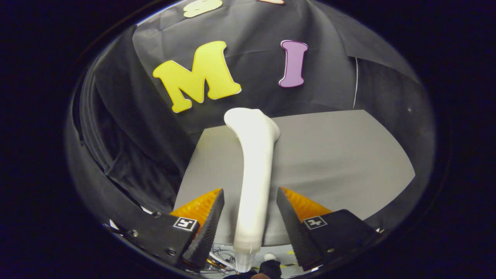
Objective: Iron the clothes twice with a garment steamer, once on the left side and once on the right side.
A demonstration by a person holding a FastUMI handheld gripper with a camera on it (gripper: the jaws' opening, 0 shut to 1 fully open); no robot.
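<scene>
Gripper view, one moment. Item one: gripper (pixel 250 201), two dark fingers with orange ribbed backs, each bearing a small square black-and-white marker near its base; left fingertip (pixel 217 197) and right fingertip (pixel 282 195) stand spread, with a visible gap on either side between each inner face and the object between them, so the tongs read as released, pressing on nothing. Item two: garment steamer (pixel 254 174), white, smooth, long-handled, lying lengthwise between the fingers and running forward beyond their tips; its wider head sits ahead of the fingers, at the far edge of the grey surface, and leans slightly to the left; its narrower tail end passes back below the finger bases, where a paler collar and a short stub show. Whether the steamer rests on the surface or is held clear of it cannot be told. Item three: grey surface (pixel 333 155), flat, plain, matte, spreading under and ahead of the fingers and widest to the right of the steamer; whether it is a board, a table or a laid-out cloth cannot be told. Item four: black cloth wall (pixel 252 69), creased, rising behind the far edge of the grey surface and folding round to the left side. Item five: thin tangled wires (pixel 223 260) low down beneath the finger bases, small and indistinct.
</scene>
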